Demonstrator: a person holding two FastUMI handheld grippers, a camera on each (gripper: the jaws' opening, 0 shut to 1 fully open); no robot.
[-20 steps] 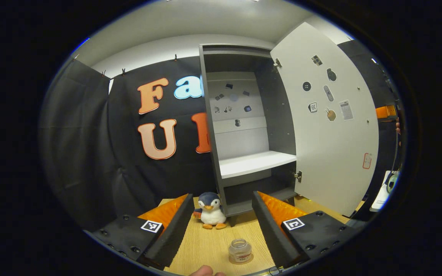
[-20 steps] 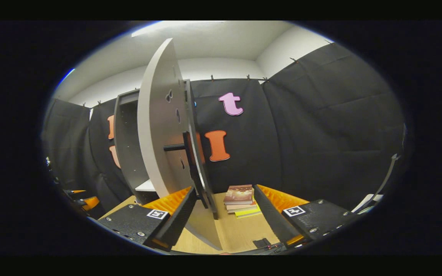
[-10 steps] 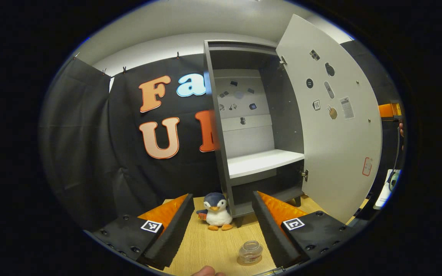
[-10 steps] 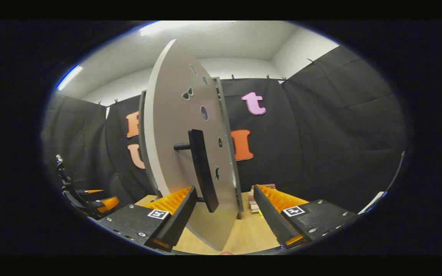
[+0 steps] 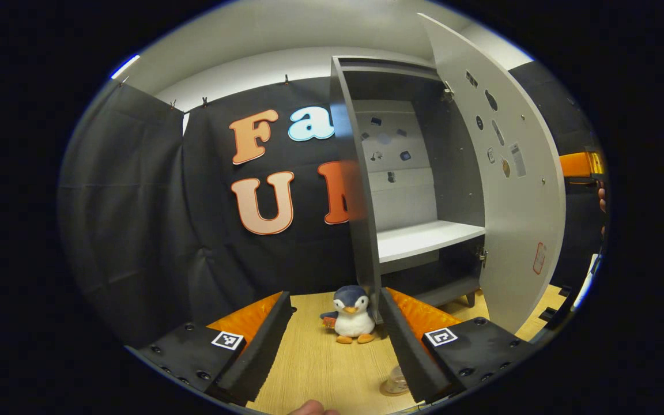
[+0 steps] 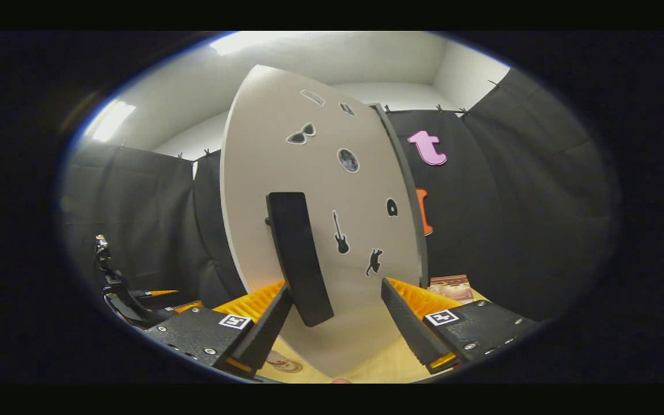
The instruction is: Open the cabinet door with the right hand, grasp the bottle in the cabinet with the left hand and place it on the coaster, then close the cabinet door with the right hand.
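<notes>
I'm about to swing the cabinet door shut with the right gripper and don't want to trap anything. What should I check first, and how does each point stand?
1. Bottle out of the cabinet: ok. The bottle stands on the table, half hidden by a finger of the left gripper.
2. Bottle on the coaster: cannot tell, its base is hidden.
3. Shelf bare: ok.
4. Left gripper out of the door's path: ok, it is open, back from the cabinet.
5. Right gripper at the handle: ok, open, the handle rising between its fingers; contact cannot tell.
6. Door closed: not ok, it stands part open.
7. Penguin toy clear of the door: ok, it sits at the cabinet's other side.
</notes>
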